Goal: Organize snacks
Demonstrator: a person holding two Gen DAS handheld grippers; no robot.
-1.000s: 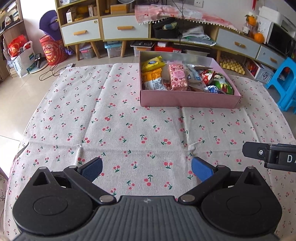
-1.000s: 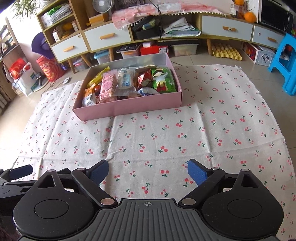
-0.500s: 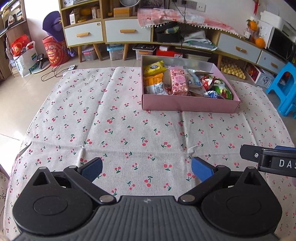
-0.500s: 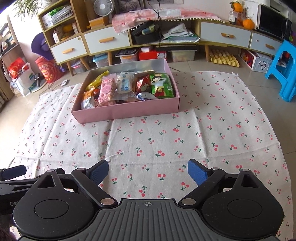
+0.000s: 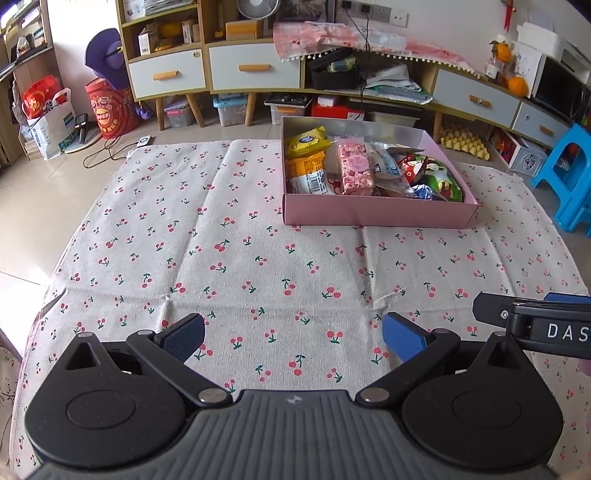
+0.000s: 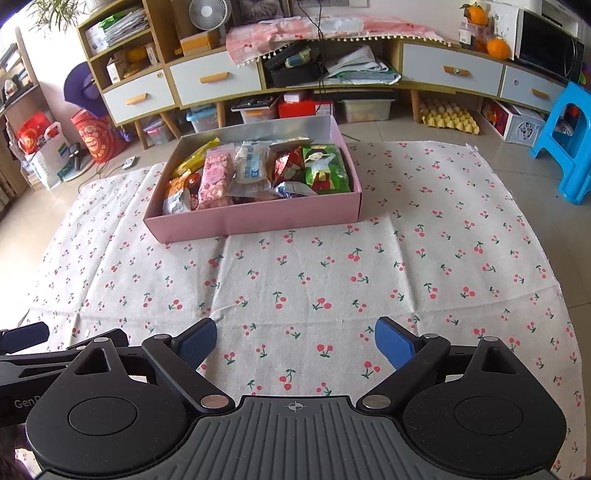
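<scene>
Cherry-print cloth [image 5: 258,236]: woven off-white fabric, creased in a grid of fold lines, spread flat on a glossy tile floor [image 5: 33,206]. Frayed edge at 2 o'clock in the right wrist view.

Long cabinet [image 6: 221,77] across 12 o'clock: wood frame, pale drawer fronts, orange bar handles, splayed tapered legs. Pink fringed fabric [image 6: 332,27] draped over its top. Blue plastic stool [image 6: 569,140] at 3 o'clock.

Pink box [image 5: 376,214]: shallow rectangular cardboard tray, matte pink outside, shiny silver lining inside. Sits on the cloth at 1 o'clock from the left gripper, 11–12 o'clock from the right gripper, well apart from both.

Snacks, all inside the box, packed side by side:
- green packet [image 6: 325,170], glossy film, flat, at the right end
- pink bar [image 6: 216,179], clear wrap, lumpy block, long rectangle
- white-blue packet [image 6: 251,166], crinkled film
- red packet [image 6: 288,166], foil, triangular
- yellow packet [image 5: 304,142], crimped ends, far left corner
- orange packet [image 5: 304,166] just in front of it

Left gripper [image 5: 293,336]: black linkage arms, ribbed grey body, blue textured rectangular pads. Jaws spread wide, nothing between, above bare cloth at 6 o'clock.

Right gripper [image 6: 295,341]: same build, jaws spread wide, nothing held, above bare cloth. The two tools sit side by side, each one's edge visible in the other's view.
</scene>
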